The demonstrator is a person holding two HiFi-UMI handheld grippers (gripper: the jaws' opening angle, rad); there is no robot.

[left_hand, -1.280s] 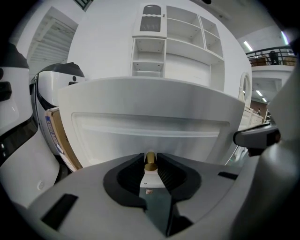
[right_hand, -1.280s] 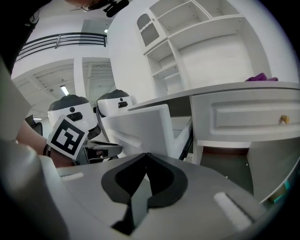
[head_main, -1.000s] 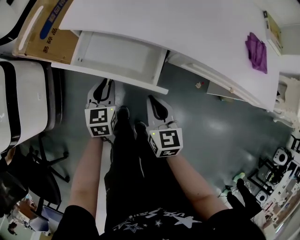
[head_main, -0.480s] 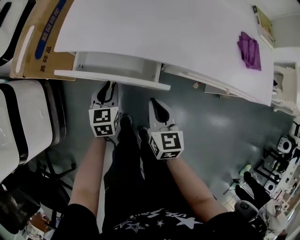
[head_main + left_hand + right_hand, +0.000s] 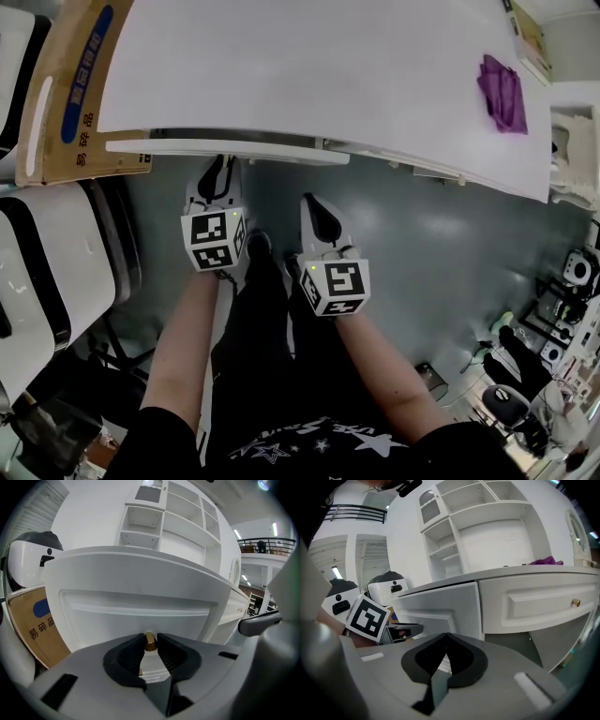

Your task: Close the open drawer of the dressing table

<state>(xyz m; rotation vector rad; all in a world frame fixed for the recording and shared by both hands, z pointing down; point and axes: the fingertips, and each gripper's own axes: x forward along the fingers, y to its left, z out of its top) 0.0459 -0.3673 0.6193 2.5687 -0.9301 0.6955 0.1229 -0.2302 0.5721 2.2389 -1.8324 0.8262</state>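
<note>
The white drawer front (image 5: pixel 225 148) of the dressing table (image 5: pixel 309 66) stands only a narrow strip out from under the table top. In the left gripper view the panelled drawer front (image 5: pixel 136 606) fills the middle, and my left gripper (image 5: pixel 150 642) is shut on its small brass knob (image 5: pixel 149 640). From above, the left gripper (image 5: pixel 214 173) reaches up to the drawer's lower edge. My right gripper (image 5: pixel 314 211) hangs a little back from the table, to the right of the drawer, shut on nothing. Its own view shows the right gripper (image 5: pixel 446 637) with tips together.
A purple cloth (image 5: pixel 502 89) lies on the table's far right. A cardboard box (image 5: pixel 66 103) leans at the table's left end, with white seats (image 5: pixel 47 272) below it. Another closed drawer with a brass knob (image 5: pixel 576 603) is to the right. Grey floor lies beneath.
The drawer has slid in under the table top, its open inside no longer showing. My left gripper moved toward the table with it, and the right gripper followed slightly.
</note>
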